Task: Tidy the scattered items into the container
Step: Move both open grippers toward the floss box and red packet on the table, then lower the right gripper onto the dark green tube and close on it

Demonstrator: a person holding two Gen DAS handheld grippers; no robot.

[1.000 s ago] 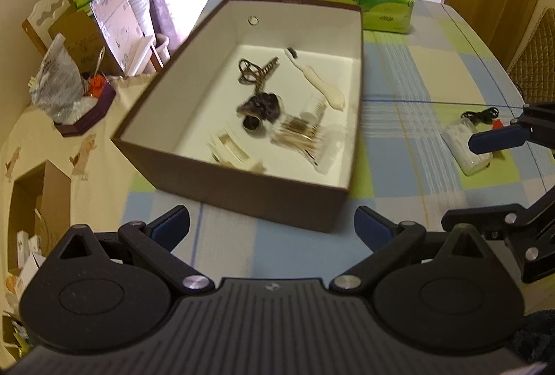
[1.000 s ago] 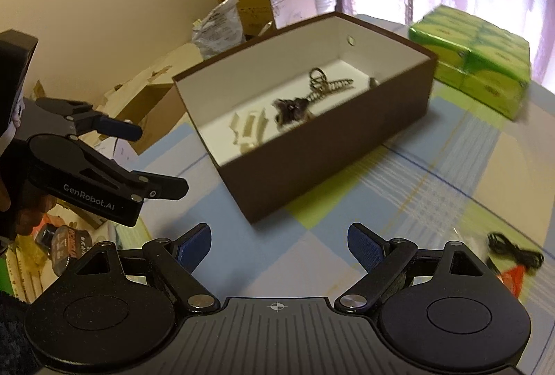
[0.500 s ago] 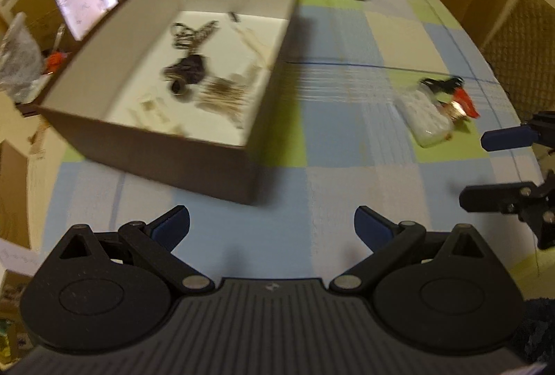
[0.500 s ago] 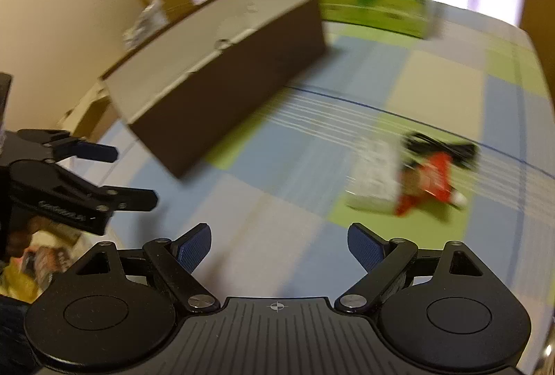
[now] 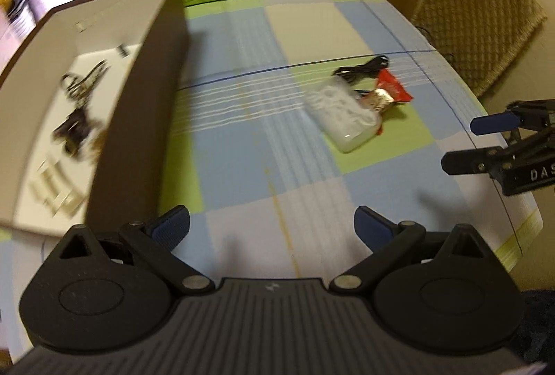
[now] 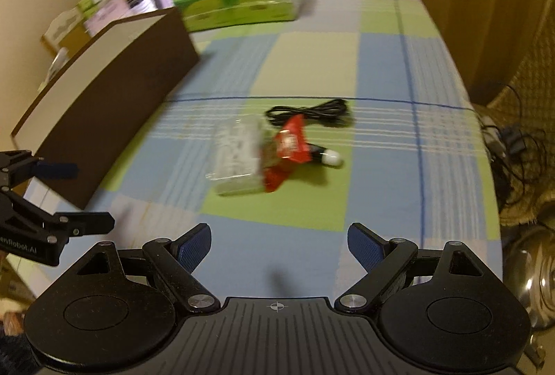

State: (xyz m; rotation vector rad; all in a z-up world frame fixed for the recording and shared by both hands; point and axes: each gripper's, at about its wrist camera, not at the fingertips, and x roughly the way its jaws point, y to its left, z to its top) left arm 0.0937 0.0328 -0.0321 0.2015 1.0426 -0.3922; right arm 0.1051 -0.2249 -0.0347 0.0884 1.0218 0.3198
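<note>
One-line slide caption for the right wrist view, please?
Open right hand-held gripper faces a clear pouch, red wrapper and black cable beside the brown box.

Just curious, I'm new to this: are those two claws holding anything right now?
No. The left gripper and right gripper are both open and empty above the tablecloth.

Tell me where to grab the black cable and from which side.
Grip the black cable across its bundled middle, coming straight down from above. It lies flat on the tablecloth in a long narrow coil, so open jaws can straddle it crosswise. Its near edge seems to touch the red wrapper; close from the far, clearer side.
</note>
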